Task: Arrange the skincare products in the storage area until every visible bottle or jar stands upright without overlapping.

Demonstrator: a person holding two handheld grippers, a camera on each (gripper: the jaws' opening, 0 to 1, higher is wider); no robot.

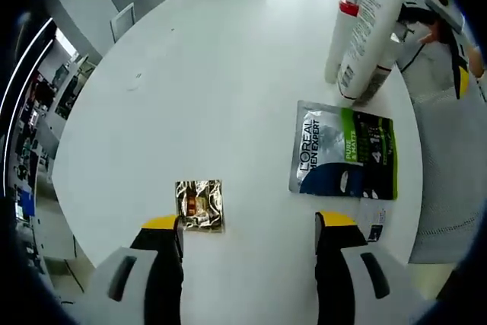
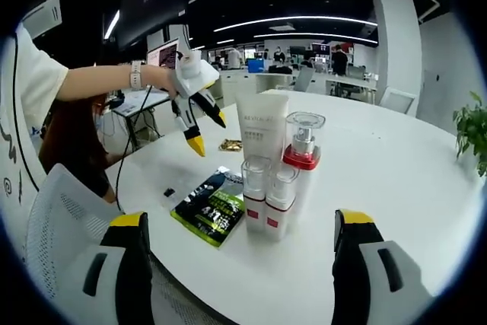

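**White table, bottles bunched upright, both claws wide & empty**

White round table (image 2: 396, 188) carries the lot. In the right gripper view, a cluster stands upright at centre: 1 tall white tube (image 2: 262, 131) at the back, 1 clear-capped pump bottle (image 2: 302, 150) w/ red collar just right of it, & 2 small red-banded bottles (image 2: 266, 197) in front, side by side, touching or nearly so. A flat dark-green sachet (image 2: 213, 207) lies just left of the small bottles. Farther off, a small gold packet (image 2: 230, 144) lies on the table.

Right gripper (image 2: 240, 230) has its jaws spread wide, nothing between them, near the table edge facing the cluster. Left gripper (image 2: 199, 133) hangs above the table's far left, held by a person's hand (image 2: 161, 78), yellow tips apart.

Left gripper view: left gripper (image 1: 249, 222) wide, empty, the gold packet (image 1: 200, 205) just beyond its left jaw. The sachet (image 1: 344, 150) lies to the right, flat. The white tube (image 1: 369, 32) & pump bottle (image 1: 344, 24) stand at far right; can't tell the small bottles apart here.
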